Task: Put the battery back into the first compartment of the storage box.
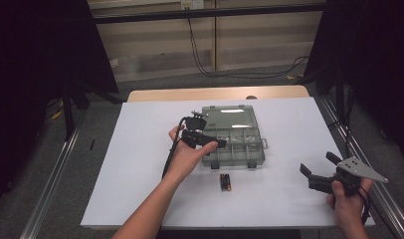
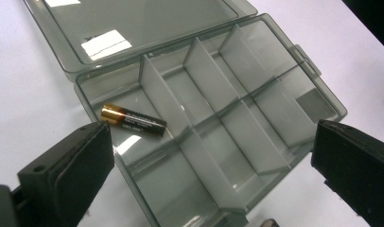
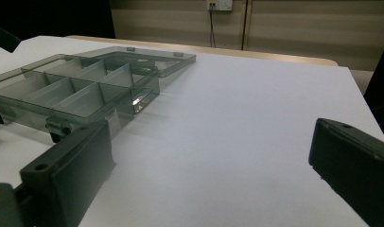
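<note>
my left tool (image 2: 209,156) hangs wide open, empty, over the box (image 2: 275,71); a battery (image 2: 133,121) lies in its left compartment; my right tool (image 3: 209,161) is open, empty too

Smoky grey, see-through compartment box (image 1: 233,142) with paler grey dividers on white table cover (image 1: 140,164). Black battery (image 2: 133,121) with copper-gold end inside; two more black-and-copper batteries (image 1: 225,182) on the white. Matte black left gripper (image 1: 202,139); black right gripper (image 1: 319,167) topped by grey plate.
</note>
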{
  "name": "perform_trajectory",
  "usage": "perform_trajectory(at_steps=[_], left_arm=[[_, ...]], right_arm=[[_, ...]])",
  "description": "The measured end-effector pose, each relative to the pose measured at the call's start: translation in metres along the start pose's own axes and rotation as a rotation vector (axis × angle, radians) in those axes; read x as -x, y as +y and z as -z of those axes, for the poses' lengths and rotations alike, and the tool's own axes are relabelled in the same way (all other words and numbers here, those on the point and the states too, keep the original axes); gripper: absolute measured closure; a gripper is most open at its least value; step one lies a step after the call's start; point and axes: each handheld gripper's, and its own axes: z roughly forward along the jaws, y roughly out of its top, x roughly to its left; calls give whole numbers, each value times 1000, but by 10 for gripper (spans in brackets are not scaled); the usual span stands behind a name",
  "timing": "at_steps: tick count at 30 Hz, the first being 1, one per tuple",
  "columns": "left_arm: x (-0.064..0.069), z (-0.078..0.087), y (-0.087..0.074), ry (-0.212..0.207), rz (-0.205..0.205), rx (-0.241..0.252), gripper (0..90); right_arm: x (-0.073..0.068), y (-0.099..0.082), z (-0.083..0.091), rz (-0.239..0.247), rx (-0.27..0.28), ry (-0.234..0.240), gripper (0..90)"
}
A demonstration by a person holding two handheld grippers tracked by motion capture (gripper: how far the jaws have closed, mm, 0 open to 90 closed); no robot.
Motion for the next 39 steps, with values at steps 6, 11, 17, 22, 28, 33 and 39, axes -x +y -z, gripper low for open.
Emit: perform_trajectory(at_steps=[6, 11, 17, 22, 28, 33, 39], left_arm=[[4, 3, -6, -8, -13, -2, 3], [8, 9, -13, -10, -24, -1, 11], [12, 14, -21, -17, -32, -7, 16], [14, 14, -29, -16, -45, -25, 20], [19, 14, -37, -23, -43, -23, 25], [26, 15, -45, -23, -55, -32, 32], [33, 14, -53, -40, -65, -44, 39]], right_arm=[[0, 0, 0, 4, 4, 0, 0], [0, 0, 0, 7, 7, 1, 0], [-1, 0, 0, 5, 6, 2, 0], [0, 1, 2, 5, 11, -1, 0], [-1, 1, 2, 0, 10, 2, 0], [0, 2, 2, 4, 12, 3, 0], [-1, 1, 2, 4, 12, 1, 0]])
